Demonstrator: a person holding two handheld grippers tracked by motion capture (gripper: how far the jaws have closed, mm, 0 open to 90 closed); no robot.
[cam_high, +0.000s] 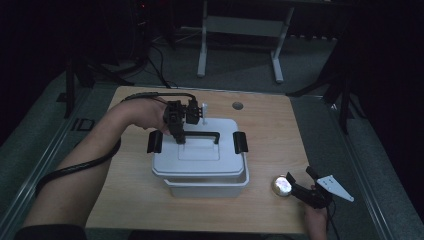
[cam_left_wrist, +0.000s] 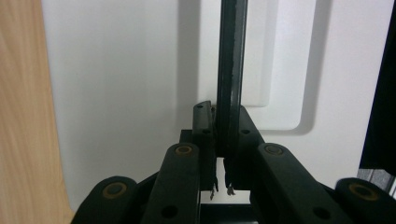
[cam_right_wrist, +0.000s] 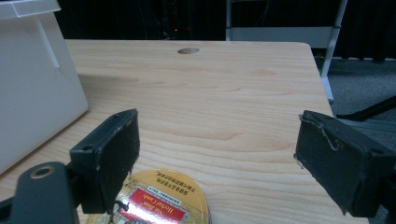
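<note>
Left claw (cam_high: 181, 131) clamped on the black carry handle (cam_high: 200, 136) of the white plastic storage box lid (cam_high: 200, 152), near its left end; lid sits askew on the box (cam_high: 207, 187) mid-tabletop (cam_high: 260, 125). Lid looks light, stiff and smooth-skinned; the thin handle bar is the only sensible grab point. An off-centre grip will likely tip the lid, so a mid-bar hold is better. Side latches (cam_high: 240, 142) look flipped out. Right claw (cam_right_wrist: 219, 154) gapes wide, holding nothing, over a round yellow tin (cam_right_wrist: 161, 203) that is small, rigid and slick-lidded.
</note>
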